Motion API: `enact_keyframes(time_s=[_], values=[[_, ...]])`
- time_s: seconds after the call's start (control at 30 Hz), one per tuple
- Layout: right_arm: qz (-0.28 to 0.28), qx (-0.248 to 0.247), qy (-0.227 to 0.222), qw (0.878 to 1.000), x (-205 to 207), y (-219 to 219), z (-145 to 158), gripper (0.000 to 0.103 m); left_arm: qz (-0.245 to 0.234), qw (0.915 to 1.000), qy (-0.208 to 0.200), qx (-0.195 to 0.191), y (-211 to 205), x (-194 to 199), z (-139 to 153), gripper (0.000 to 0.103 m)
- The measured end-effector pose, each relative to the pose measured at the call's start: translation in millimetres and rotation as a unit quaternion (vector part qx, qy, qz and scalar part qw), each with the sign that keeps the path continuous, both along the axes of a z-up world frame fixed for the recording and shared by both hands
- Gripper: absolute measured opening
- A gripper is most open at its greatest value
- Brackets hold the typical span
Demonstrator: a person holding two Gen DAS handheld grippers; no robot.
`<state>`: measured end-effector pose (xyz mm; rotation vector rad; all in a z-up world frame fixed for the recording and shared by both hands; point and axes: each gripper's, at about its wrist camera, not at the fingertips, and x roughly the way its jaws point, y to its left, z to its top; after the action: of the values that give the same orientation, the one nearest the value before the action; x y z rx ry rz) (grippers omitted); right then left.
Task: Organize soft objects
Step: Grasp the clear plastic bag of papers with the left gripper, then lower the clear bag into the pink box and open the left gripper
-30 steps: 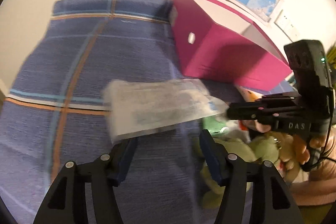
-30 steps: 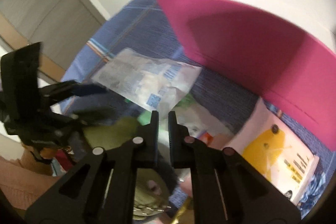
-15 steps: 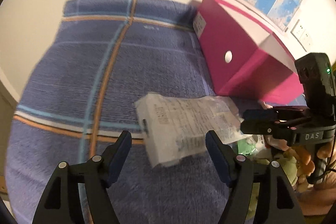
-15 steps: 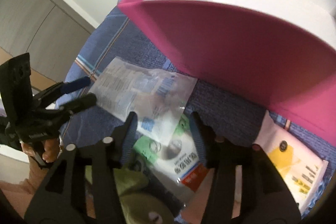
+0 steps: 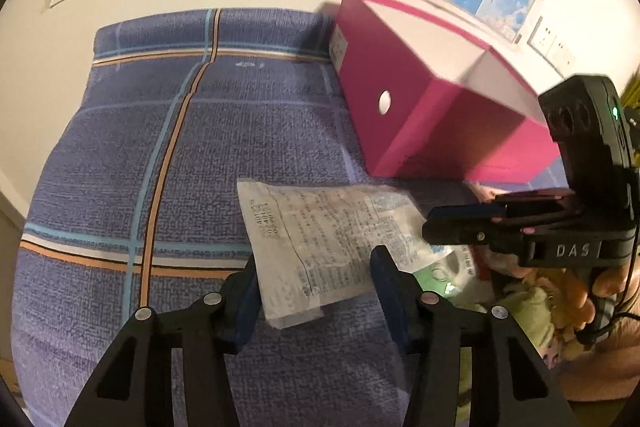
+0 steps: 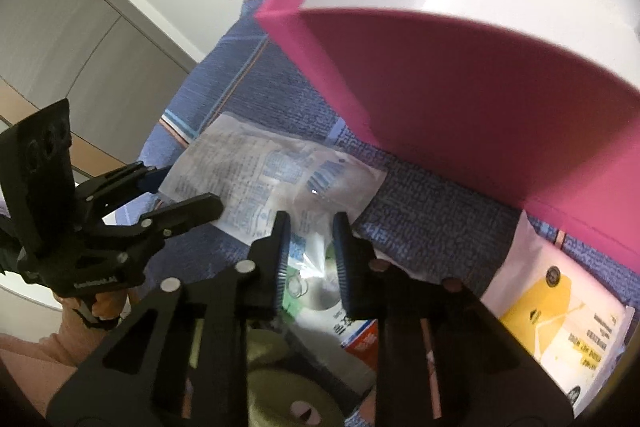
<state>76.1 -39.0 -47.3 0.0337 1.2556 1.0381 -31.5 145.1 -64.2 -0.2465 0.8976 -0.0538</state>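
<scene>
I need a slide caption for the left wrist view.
Left gripper closing around a clear packet beside the pink box.

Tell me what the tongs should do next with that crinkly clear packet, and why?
Probably the left tongs should finish closing on the packet. It lies flat on the blue blanket, its near end already between their closing jaws. The right tongs, closing too, sit at its other end. The open pink box waits just behind.

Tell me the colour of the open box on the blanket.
Magenta outside, white inside; the box shows best in the left wrist view.
</scene>
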Motion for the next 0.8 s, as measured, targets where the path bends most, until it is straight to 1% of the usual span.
enact_keyframes(time_s=[0.17, 0.37, 0.43, 0.5, 0.57, 0.63, 0.7, 0.73, 0.8], values=[[-0.001, 0.021, -0.029, 0.999, -4.2, -14.9, 16.8, 0.018, -0.008, 0.9997, -0.022, -0.004, -7.8, -10.2, 16.6, 0.052], [-0.016, 0.043, -0.089, 0.995, -11.2, -53.7, 59.4, 0.017, -0.041, 0.9968, -0.068, 0.012, -34.4, -15.9, 53.1, 0.052], [-0.023, 0.05, -0.113, 0.992, -17.7, -63.9, 74.4, 0.017, -0.057, 0.9939, -0.091, 0.027, -47.6, -14.4, 70.3, 0.052], [-0.034, 0.054, -0.143, 0.988, -20.7, -75.9, 91.2, 0.017, -0.07, 0.9907, -0.111, 0.034, -58.3, -8.5, 85.4, 0.052], [-0.045, 0.055, -0.166, 0.983, -26.1, -81.9, 101.7, 0.017, -0.08, 0.9879, -0.128, 0.036, -66.5, 1.4, 98.7, 0.052], [-0.06, 0.057, -0.185, 0.979, -28.5, -79.3, 111.0, 0.017, -0.086, 0.9857, -0.139, 0.04, -71.2, 13.5, 107.9, 0.052], [-0.074, 0.054, -0.2, 0.975, -20.1, -86.4, 117.7, 0.017, -0.092, 0.9846, -0.143, 0.038, -75.8, 32.3, 114.1, 0.052], [-0.078, 0.052, -0.206, 0.974, -19.1, -86.0, 118.9, 0.017, -0.094, 0.9846, -0.142, 0.038, -77.5, 39.7, 114.6, 0.052], [-0.091, 0.046, -0.213, 0.972, -3.6, -90.5, 119.3, 0.017, -0.094, 0.9856, -0.135, 0.038, -81.0, 59.9, 115.1, 0.052]])
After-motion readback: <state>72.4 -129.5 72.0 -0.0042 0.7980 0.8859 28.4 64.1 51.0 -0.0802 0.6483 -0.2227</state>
